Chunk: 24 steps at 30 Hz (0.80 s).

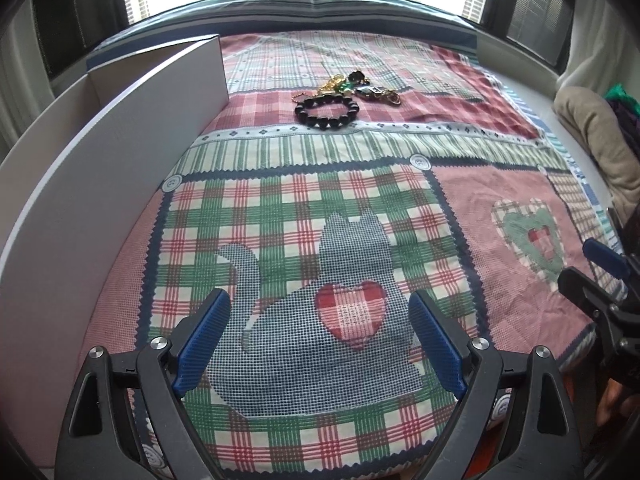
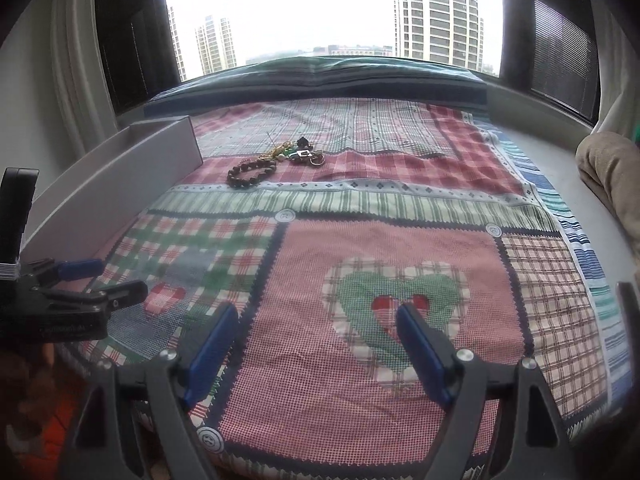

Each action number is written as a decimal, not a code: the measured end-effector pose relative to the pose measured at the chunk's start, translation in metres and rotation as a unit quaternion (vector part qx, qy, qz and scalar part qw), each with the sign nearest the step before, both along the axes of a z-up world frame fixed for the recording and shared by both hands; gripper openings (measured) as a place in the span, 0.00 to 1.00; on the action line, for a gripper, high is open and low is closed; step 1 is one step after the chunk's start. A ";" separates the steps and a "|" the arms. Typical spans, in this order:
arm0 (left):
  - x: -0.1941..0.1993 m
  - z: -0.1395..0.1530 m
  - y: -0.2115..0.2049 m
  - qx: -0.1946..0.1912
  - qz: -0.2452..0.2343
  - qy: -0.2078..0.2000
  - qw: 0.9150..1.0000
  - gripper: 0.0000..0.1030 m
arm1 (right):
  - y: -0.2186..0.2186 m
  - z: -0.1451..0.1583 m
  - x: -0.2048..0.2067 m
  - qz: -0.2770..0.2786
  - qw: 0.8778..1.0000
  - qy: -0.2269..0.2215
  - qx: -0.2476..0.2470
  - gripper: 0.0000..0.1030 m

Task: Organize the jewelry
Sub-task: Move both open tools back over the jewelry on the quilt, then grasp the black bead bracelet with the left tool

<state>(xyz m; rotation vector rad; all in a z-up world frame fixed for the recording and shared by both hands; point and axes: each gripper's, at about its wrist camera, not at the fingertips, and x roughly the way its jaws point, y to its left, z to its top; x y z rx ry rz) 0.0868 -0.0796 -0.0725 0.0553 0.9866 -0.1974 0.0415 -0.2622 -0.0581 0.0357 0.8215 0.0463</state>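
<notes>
Left hand-held gripper [image 1: 320, 340]: jaws wide apart, nothing between the blue pads [image 1: 204, 340], hanging over the grey cat patch of the patchwork blanket [image 1: 472, 200]. Right hand-held gripper [image 2: 316, 348]: also spread wide and empty, over the green heart patch just to the right. Both tilt down at the blanket, side by side; each shows at the edge of the other's view. Judged: neither has reached the work; wide jaws suit an approach to a small loose pile.

The jewelry lies well ahead of both, in one cluster on the red plaid band toward the window. Nearest is a dark beaded bracelet [image 1: 327, 112], lying flat as a ring. Behind it and touching or overlapping: a gold chain piece [image 1: 330, 86], something green, and a dark metal clasp or keyring item [image 1: 374, 92]. The tangle is too small to sort out piece by piece. Probably dumped together as the starting heap, so pulling one piece may drag its neighbours.

Container: a long shallow white box [image 1: 120, 128] along the left edge of the blanket, open-topped, its far end near the bracelet. The visible inside looks empty; the near part is hidden behind its wall. Likely the destination, hence set beside the pile on the left gripper's side.

Nothing sorted yet, by the look of it.
</notes>
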 end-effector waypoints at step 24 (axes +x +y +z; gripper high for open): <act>0.206 -0.023 -0.048 0.043 -0.040 0.018 0.998 0.92 | -0.031 -0.020 0.024 -0.006 0.998 0.044 0.054 0.81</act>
